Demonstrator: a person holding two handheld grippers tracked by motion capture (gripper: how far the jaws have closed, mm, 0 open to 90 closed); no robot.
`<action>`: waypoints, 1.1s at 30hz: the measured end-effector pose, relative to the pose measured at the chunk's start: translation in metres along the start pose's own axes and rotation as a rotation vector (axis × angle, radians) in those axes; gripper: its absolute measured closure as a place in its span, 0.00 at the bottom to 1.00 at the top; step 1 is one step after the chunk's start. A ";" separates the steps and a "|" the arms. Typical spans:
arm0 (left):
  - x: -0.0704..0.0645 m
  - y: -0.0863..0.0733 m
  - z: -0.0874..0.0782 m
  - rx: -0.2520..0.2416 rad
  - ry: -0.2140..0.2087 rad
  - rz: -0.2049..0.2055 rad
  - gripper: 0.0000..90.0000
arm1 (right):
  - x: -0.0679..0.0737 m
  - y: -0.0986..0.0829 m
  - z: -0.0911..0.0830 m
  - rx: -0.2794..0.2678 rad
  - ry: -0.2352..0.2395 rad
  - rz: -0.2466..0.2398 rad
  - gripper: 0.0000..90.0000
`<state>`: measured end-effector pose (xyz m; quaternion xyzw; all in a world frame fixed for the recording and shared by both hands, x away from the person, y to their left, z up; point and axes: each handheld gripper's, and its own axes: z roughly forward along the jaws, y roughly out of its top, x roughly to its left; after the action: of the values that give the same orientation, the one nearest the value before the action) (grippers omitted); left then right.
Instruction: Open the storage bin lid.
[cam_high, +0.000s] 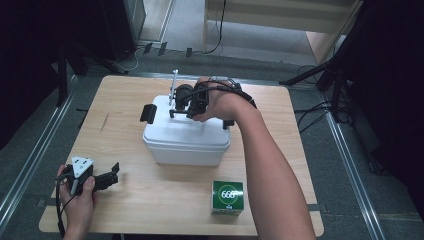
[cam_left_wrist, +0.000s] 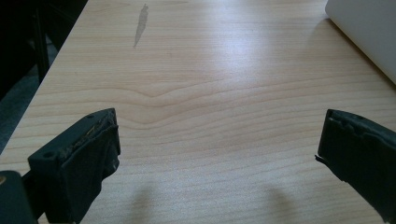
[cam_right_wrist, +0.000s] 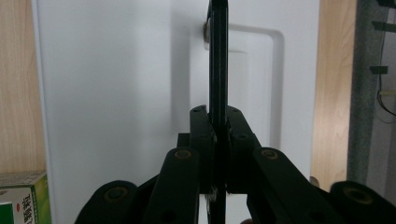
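A white lidded box (cam_high: 185, 142) stands in the middle of the wooden table (cam_high: 120, 95). Its thin black carry handle (cam_right_wrist: 218, 56) is raised on edge above the white lid (cam_right_wrist: 116, 84). My right gripper (cam_right_wrist: 218, 119) is shut on that handle, with both jaws pressed flat against its sides. From above, the right gripper (cam_high: 192, 102) sits over the back of the lid, the hand wrapped around it. My left gripper (cam_high: 114, 175) rests near the table's front left corner. The left gripper (cam_left_wrist: 217, 140) is open, with bare wood between its pads (cam_left_wrist: 88, 149).
A green and white carton (cam_high: 227, 197) marked 666 stands near the front edge, right of centre, and its corner (cam_right_wrist: 21, 198) shows beside the lid. Black latches (cam_high: 148, 113) sit on the box's ends. The box's corner (cam_left_wrist: 369, 32) lies ahead and right of the left gripper.
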<state>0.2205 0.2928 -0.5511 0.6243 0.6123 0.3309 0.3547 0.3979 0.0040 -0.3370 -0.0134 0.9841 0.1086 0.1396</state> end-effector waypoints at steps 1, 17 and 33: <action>0.000 0.000 0.000 0.005 -0.004 -0.001 0.00 | 0.000 0.000 -0.004 -0.001 -0.007 0.008 0.94; 0.000 0.000 0.001 -0.004 -0.003 0.006 0.00 | -0.004 -0.042 -0.043 -0.019 -0.040 0.018 0.95; -0.002 0.000 0.001 0.000 -0.001 0.028 0.00 | 0.004 -0.110 -0.058 -0.008 -0.070 0.066 0.94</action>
<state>0.2212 0.2908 -0.5510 0.6331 0.6033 0.3354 0.3504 0.3849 -0.1164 -0.3072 0.0225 0.9781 0.1174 0.1702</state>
